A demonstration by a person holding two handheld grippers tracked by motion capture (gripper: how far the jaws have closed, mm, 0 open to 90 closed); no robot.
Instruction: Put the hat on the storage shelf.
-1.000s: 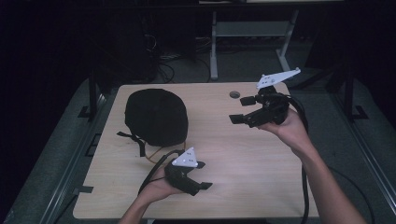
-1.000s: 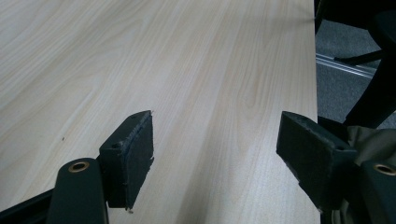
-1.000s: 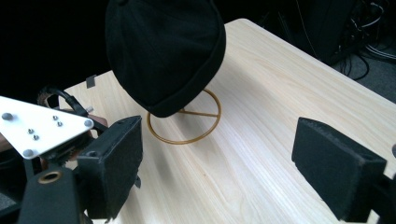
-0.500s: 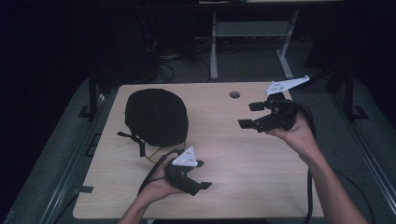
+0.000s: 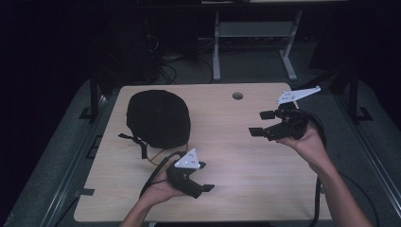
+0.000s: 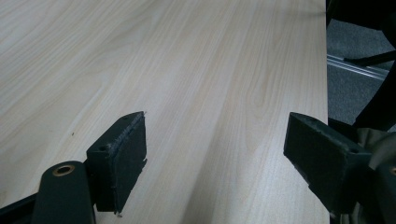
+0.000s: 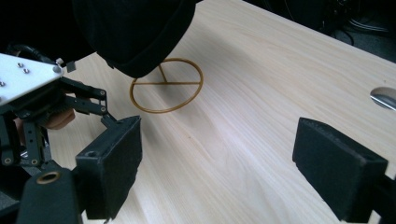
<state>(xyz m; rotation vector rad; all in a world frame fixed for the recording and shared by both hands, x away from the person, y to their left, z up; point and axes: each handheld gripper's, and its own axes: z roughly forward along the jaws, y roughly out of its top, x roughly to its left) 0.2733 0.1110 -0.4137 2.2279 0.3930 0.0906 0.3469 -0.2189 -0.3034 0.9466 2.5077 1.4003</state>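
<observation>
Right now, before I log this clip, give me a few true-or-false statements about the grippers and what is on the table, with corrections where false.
1. The left gripper grips the black hat. False: its jaws are spread apart over bare table with nothing between them.
2. The right gripper is open. True.
3. A gold wire ring lies on the table, partly under the black hat. True.
4. The right gripper rests flat on the wood. False: a hand holds it up above the table.
5. The round hole in the table sits near its far edge. True.
</observation>
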